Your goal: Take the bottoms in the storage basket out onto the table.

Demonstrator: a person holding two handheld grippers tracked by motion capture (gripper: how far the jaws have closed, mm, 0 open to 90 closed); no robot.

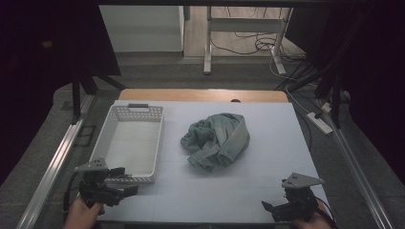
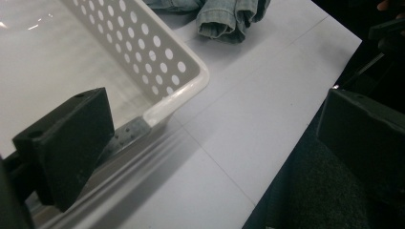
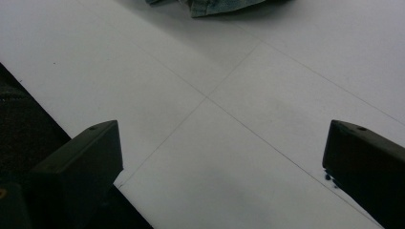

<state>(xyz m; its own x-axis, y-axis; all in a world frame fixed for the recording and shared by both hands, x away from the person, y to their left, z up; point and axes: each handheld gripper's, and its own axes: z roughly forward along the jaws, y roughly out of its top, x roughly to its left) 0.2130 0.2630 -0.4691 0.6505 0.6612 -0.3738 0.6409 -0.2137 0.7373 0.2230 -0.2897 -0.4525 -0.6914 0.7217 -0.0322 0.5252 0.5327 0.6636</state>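
Denim garment [image 1: 217, 140], crumpled right of the white basket [image 1: 111, 132], looks soft and limp, best pinched at a raised fold, while both grippers [image 1: 125, 185] [image 1: 273, 210] gape wide, empty.

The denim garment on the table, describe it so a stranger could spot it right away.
On the white table, look right of the white perforated basket. The denim garment lies crumpled near the middle, the one soft, faded blue-green thing among hard white surfaces.
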